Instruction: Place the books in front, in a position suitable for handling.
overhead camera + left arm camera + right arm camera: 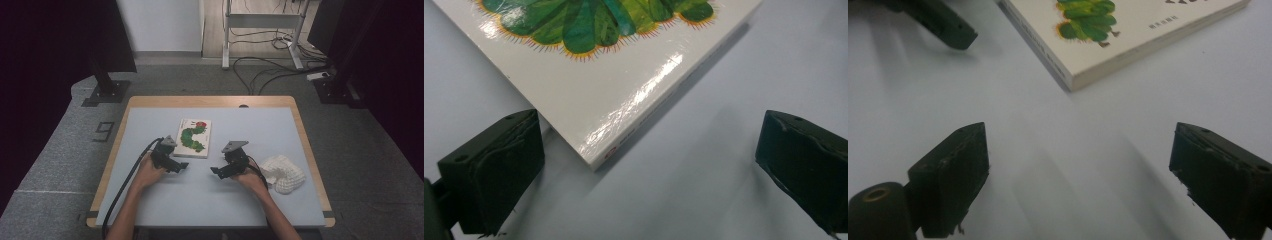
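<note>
Right now the book lies flat on the counter, just ahead of the left tongs. Both the left and the right tongs are wide open and hold nothing. The left ones are nearer, at the book's corner.

left gripper: black body, grey 3-cornered plate on top, thick black cable trailing to the near table edge
right gripper: black body, grey 3-cornered plate, thin black cable
jaws: 2 blocky black pads each, edges chipped and scuffed
forearms: bare, no sleeves
screw hole: brass-ringed, near left jaw base, right gripper view
</note>
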`<state>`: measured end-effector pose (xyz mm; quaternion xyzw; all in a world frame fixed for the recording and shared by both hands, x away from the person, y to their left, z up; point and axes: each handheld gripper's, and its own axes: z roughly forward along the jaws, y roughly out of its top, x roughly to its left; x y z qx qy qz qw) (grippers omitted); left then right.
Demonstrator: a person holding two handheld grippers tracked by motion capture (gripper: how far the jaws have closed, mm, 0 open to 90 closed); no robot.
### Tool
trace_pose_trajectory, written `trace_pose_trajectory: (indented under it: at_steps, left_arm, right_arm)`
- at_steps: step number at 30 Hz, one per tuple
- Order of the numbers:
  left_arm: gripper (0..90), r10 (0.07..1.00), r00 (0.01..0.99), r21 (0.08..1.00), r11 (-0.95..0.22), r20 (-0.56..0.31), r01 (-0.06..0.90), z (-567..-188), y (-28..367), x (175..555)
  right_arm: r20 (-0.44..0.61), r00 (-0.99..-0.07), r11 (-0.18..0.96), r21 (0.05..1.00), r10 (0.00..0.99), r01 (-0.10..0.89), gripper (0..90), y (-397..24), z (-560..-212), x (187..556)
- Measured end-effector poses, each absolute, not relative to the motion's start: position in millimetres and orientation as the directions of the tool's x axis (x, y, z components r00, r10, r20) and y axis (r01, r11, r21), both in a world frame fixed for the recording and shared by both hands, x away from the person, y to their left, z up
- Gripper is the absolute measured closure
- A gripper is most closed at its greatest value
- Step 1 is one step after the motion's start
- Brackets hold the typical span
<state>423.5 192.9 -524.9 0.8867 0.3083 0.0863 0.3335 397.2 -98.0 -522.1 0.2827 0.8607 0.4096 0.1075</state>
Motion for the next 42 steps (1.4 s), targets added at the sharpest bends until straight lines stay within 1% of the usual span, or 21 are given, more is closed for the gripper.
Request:
trace_pose_trajectory:
  at_steps: [2,7,9,11,12,14,15,16,19,22,24,29,38,42]
  left_arm:
    - [0.0,0.598,0.800,0.650,-0.588,-0.050,0.481,-526,187,421]
    - [0.0,0.565,0.821,0.672,-0.580,-0.076,0.461,-527,180,418]
    - [0.0,0.559,0.826,0.667,-0.587,-0.076,0.459,-526,180,419]
    - [0.5,0.567,0.819,0.674,-0.570,-0.090,0.469,-526,181,422]
    - [1.5,0.575,0.814,0.677,-0.565,-0.088,0.472,-526,181,423]
    - [1.9,0.593,0.804,0.679,-0.568,-0.055,0.465,-526,180,426]
    - [1.9,0.595,0.802,0.677,-0.569,-0.052,0.466,-527,178,427]
    - [1.3,0.599,0.799,0.669,-0.577,-0.044,0.469,-527,176,428]
    - [0.0,0.600,0.799,0.661,-0.589,-0.027,0.464,-528,173,427]
    - [0.0,0.602,0.796,0.668,-0.569,-0.059,0.480,-527,175,428]
    - [0.0,0.604,0.793,0.672,-0.556,-0.076,0.488,-527,176,428]
    - [0.0,0.600,0.796,0.674,-0.555,-0.083,0.489,-527,177,424]
    - [0.0,0.590,0.803,0.677,-0.556,-0.089,0.483,-527,176,405]
    - [0.0,0.588,0.802,0.682,-0.543,-0.109,0.491,-527,176,395]
  right_arm:
    - [0.043,-0.820,0.505,0.769,0.571,0.392,12.9,-95,-524,402]
    - [0.040,-0.828,0.525,0.755,0.560,0.392,14.6,-86,-528,414]
    - [0.043,-0.828,0.524,0.756,0.560,0.393,15.6,-83,-529,418]
    - [0.046,-0.826,0.524,0.752,0.562,0.399,17.0,-80,-530,423]
    - [0.044,-0.827,0.527,0.751,0.561,0.398,17.3,-79,-530,426]
    - [0.055,-0.825,0.517,0.755,0.562,0.402,18.0,-76,-531,430]
    - [0.063,-0.826,0.515,0.755,0.560,0.406,18.1,-75,-531,431]
    - [0.068,-0.828,0.514,0.755,0.556,0.407,16.3,-73,-531,432]
    - [0.045,-0.832,0.533,0.748,0.553,0.395,14.1,-70,-532,433]
    - [0.056,-0.839,0.537,0.745,0.541,0.396,13.6,-71,-531,434]
    - [0.054,-0.842,0.537,0.747,0.537,0.391,13.3,-71,-532,433]
    - [0.064,-0.846,0.536,0.747,0.529,0.392,13.2,-73,-532,428]
    - [0.074,-0.864,0.549,0.744,0.497,0.380,12.7,-77,-531,404]
    - [0.076,-0.871,0.545,0.753,0.486,0.370,12.6,-80,-532,392]
